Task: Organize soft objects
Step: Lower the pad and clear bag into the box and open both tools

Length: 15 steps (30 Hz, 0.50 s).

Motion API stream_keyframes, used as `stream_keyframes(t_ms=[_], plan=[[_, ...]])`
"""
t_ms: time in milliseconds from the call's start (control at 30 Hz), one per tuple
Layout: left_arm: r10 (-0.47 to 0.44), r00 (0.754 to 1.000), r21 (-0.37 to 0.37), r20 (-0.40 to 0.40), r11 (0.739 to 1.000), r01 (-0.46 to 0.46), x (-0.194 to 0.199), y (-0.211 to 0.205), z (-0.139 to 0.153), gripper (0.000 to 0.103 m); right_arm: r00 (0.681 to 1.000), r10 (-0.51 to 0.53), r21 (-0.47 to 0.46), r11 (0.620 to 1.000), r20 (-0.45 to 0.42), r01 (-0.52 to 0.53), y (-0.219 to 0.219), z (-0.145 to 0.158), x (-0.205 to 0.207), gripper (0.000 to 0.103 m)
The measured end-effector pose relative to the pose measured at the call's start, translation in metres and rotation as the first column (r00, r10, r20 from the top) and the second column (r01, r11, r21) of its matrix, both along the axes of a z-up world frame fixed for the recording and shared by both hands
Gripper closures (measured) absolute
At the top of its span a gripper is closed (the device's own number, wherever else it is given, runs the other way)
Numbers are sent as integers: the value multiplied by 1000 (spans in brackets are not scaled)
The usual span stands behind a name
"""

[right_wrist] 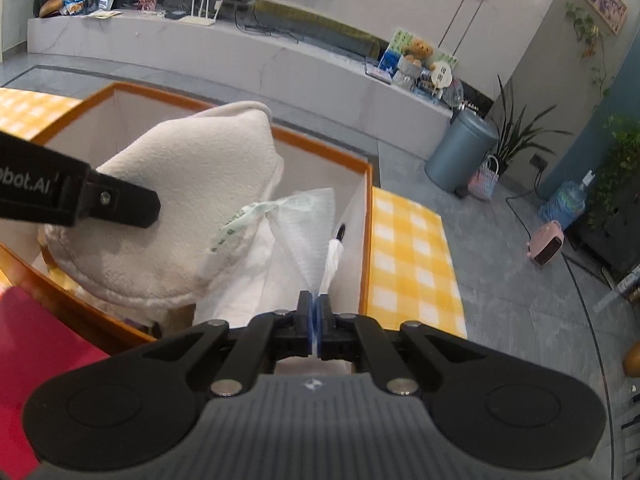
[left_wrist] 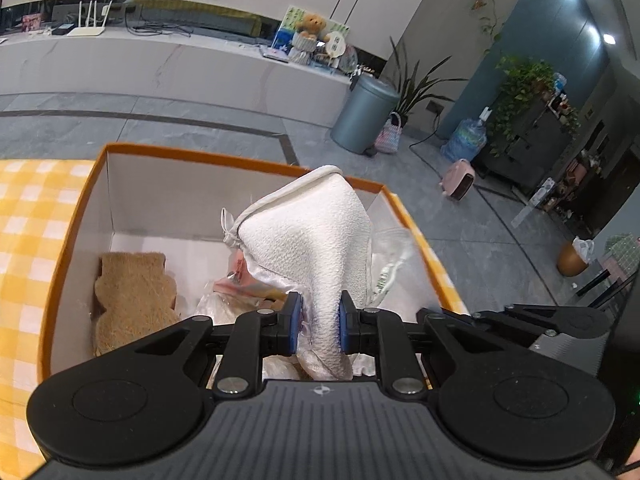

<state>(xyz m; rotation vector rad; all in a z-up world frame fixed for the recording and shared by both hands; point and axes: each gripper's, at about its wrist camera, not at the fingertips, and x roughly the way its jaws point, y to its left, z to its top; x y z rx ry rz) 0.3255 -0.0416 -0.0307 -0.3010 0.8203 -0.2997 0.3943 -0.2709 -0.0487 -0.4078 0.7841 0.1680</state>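
**A:** Starting closest to me: what have I got in each hand?

**B:** On my left hand-held gripper (left_wrist: 319,322) the blue pads are pinched on the lower corner of a white quilted cloth (left_wrist: 316,240). The jaws stand only a little apart, and the fabric bunched between them fills that gap. The cloth rises from the pinch like a tent, so I judge I'm holding it by one corner to let the rest hang free over the box.

**A:** And the right?

**B:** My right hand-held gripper (right_wrist: 315,316) is fully closed on a thin twist of a clear plastic bag (right_wrist: 308,232) with green print. The film is so thin that the pads all but meet. Gripping the bag by its gathered neck keeps whatever is inside from spilling, I'd say.

**A:** Where do those two things sit?

**B:** Both hang over the open orange-rimmed box (left_wrist: 72,216), partly down inside its white walls. In the right view the cloth is to the left of the bag and the two touch. The left gripper's finger crosses in front of the cloth there.

**A:** Anything already in the box?

**B:** A tan, coarse-fibred pad shaped like a bear (left_wrist: 132,296) lies at the bottom left, and something pinkish in wrapping shows under the cloth; I can't tell what it is.

**A:** Further out?

**B:** The box stands on a tabletop under a yellow checked cloth (right_wrist: 412,264). Beyond that is grey tiled floor with a grey bin (left_wrist: 364,114).
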Motion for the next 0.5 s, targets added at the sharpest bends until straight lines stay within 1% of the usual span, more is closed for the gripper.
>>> stream_keyframes(t_ms=[100, 200, 267, 300, 333, 367, 400, 433, 467, 500], plan=[[2, 1000, 26, -12, 1000, -2, 0, -3, -4, 80, 1000, 10, 3, 1000, 3, -10, 0, 0, -3, 100], [9, 999, 50, -47, 999, -7, 0, -5, -7, 77, 999, 40, -24, 999, 18, -40, 5, 6, -11, 93], [19, 998, 58, -52, 998, -16, -5, -4, -6, 71, 998, 52, -31, 998, 28, -51, 6, 10, -16, 77], [26, 998, 64, -49, 998, -22, -6, -5, -5, 65, 998, 54, -31, 998, 34, -53, 7, 13, -18, 74], [34, 999, 68, -42, 997, -31, -5, -4, -1, 58, 998, 56, -28, 998, 39, -55, 7, 16, -22, 67], [43, 999, 69, -30, 997, -41, -8, -3, 3, 54, 997, 59, -23, 998, 42, -58, 6, 19, -24, 63], [50, 999, 66, -19, 997, -49, -11, -1, 7, 45, 997, 62, -21, 998, 44, -61, 5, 21, -27, 60], [56, 998, 60, -11, 997, -55, -10, -1, 12, 37, 997, 65, -19, 998, 46, -64, 5, 25, -31, 52], [58, 998, 47, -2, 997, -58, -14, 1, 17, 35, 997, 68, -21, 998, 48, -67, 5, 26, -34, 45], [57, 998, 32, 6, 998, -57, -17, 3, 21, 32, 996, 69, -25, 997, 53, -68, 5, 29, -38, 42]])
